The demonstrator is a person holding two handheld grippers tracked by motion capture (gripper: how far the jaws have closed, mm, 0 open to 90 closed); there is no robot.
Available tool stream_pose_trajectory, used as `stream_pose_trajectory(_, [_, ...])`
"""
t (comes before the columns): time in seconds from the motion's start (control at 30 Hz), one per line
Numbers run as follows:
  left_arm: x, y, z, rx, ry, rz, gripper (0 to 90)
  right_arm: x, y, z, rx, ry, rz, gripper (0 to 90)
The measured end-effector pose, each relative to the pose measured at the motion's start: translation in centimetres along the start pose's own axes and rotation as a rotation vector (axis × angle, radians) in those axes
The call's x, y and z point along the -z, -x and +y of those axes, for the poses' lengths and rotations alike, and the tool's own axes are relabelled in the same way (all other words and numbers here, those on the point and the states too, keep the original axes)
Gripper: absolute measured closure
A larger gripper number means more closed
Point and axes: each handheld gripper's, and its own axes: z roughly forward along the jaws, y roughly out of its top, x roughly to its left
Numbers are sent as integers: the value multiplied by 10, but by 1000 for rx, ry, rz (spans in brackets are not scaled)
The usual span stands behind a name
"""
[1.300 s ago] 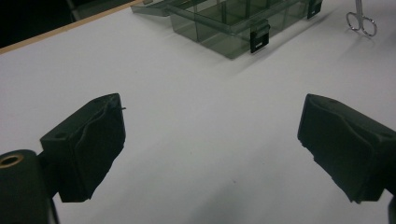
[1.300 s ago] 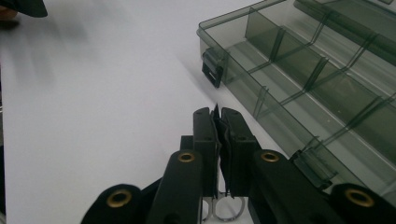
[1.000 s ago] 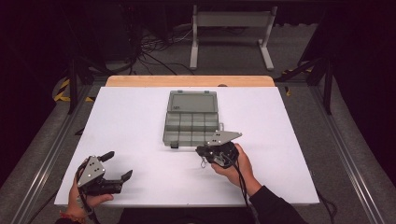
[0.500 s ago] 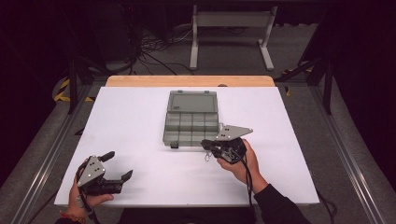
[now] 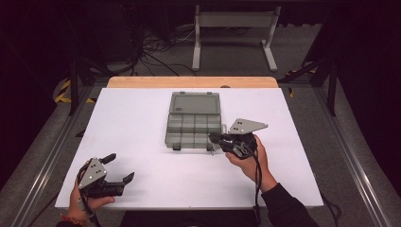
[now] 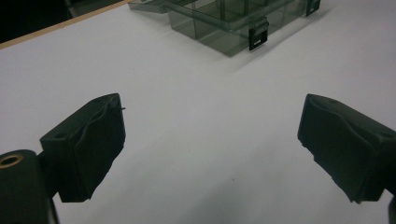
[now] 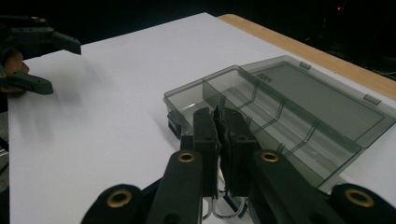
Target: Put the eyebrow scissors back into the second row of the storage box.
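Since a second ago, the right tool [image 5: 222, 140] has shifted slightly along the near right corner of the clear compartment box [image 5: 194, 126], jaws pressed together on something thin and unclear. Left tool [image 5: 113, 170] rests well away, jaws wide, empty. The box lies open mid-table [image 5: 142, 118], long axis running away from the person, lid [image 5: 195, 103] farthest. Judged best: hold the corner steady, move slowly.
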Motion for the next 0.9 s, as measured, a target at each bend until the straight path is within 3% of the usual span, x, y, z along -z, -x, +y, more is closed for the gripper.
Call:
stream_pose_trajectory(0.3, [0,0,0,-1,-1,-3,82,-2,13,15,26,17,-30,861])
stream_pose_trajectory(0.4, [0,0,0,-3,-5,0,81,-6,19,19,57,18,-53,862])
stream_pose_trajectory(0.6, [-2,-2,-1,6,-11,1,81,-18,40,19,41,33,-13,861])
stream_pose_trajectory(0.67, [-1,-3,0,6,-7,3,82,-24,46,19,34,60,34,861])
stream_pose_trajectory(0.9, [-1,-3,-1,5,-12,2,81,-46,52,18,63,39,45,861])
